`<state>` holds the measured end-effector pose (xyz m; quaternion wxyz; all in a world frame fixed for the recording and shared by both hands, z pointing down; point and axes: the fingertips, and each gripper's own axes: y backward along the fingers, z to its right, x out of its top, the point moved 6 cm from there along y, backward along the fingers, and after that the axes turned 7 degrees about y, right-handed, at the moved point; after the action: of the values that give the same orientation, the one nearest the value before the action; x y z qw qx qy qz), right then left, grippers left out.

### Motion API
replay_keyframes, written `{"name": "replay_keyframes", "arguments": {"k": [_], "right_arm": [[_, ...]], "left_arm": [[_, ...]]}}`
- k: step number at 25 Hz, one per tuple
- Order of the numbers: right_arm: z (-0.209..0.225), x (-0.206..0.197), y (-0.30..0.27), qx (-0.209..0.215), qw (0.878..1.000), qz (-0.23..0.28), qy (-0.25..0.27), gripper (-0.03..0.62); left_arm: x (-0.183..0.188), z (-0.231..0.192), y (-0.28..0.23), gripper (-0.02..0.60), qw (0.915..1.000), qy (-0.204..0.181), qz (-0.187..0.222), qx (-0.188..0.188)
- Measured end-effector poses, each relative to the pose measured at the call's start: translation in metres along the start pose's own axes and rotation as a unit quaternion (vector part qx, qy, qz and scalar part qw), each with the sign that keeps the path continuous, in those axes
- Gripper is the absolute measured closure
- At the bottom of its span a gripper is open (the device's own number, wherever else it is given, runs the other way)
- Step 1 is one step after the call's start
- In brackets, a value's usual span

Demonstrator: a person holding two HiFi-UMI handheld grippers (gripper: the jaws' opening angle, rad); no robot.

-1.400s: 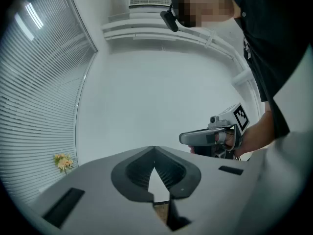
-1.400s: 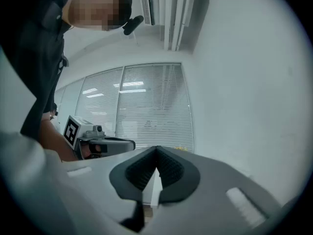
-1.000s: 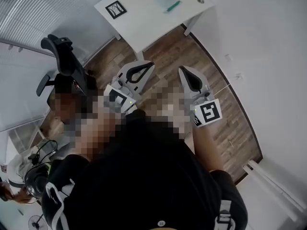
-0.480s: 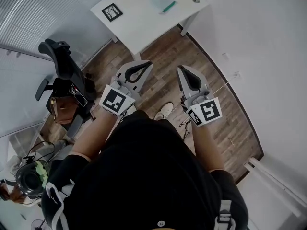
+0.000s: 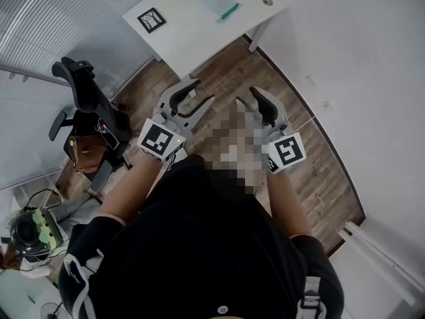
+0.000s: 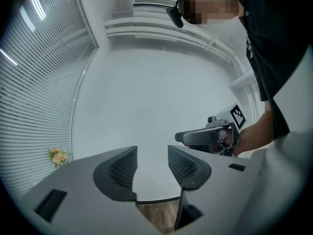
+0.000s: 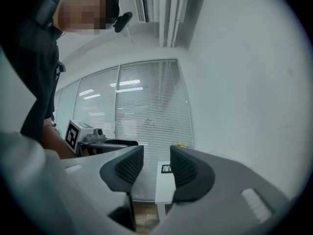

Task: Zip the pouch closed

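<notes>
Pouch [image 5: 222, 4] lies on the white desk [image 5: 192, 35], well apart from the 2 tools and ahead of them. Left tool [image 5: 198, 95] and right tool [image 7: 157, 163] hang side by side over the floor [image 5: 226, 65]. Their jaws have just been opening and stand apart, with nothing between them.

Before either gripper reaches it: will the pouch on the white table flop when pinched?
Probably floppy: the pouch looks thin and see-through, lying flat on the table. Likely light, so it may slide on that smooth top if pushed. The green strip at its edge seems the firmest grip.
</notes>
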<state>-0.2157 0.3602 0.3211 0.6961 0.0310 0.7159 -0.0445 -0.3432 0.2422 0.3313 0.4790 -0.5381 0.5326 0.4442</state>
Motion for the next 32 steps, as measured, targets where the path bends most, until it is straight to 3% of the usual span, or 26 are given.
{"name": "replay_keyframes", "arguments": {"k": [5,8,24,32], "right_arm": [[0.018,-0.002,0.011,-0.012,1.000,0.003,0.004,0.341],[0.035,-0.006,0.019,-0.014,1.000,0.005,0.002,0.309],[0.126,-0.024,0.063,0.014,1.000,0.004,-0.004,0.269],[0.159,-0.027,0.041,0.024,1.000,-0.001,-0.005,0.269]], "left_arm": [[-0.006,0.007,-0.015,0.300,0.9999,-0.001,-0.017,0.000],[-0.004,0.013,-0.029,0.290,0.9996,-0.009,-0.026,0.008],[-0.008,0.050,-0.111,0.268,0.9978,-0.030,-0.022,0.055],[-0.010,0.027,-0.141,0.254,0.9965,-0.022,-0.022,0.078]]}}
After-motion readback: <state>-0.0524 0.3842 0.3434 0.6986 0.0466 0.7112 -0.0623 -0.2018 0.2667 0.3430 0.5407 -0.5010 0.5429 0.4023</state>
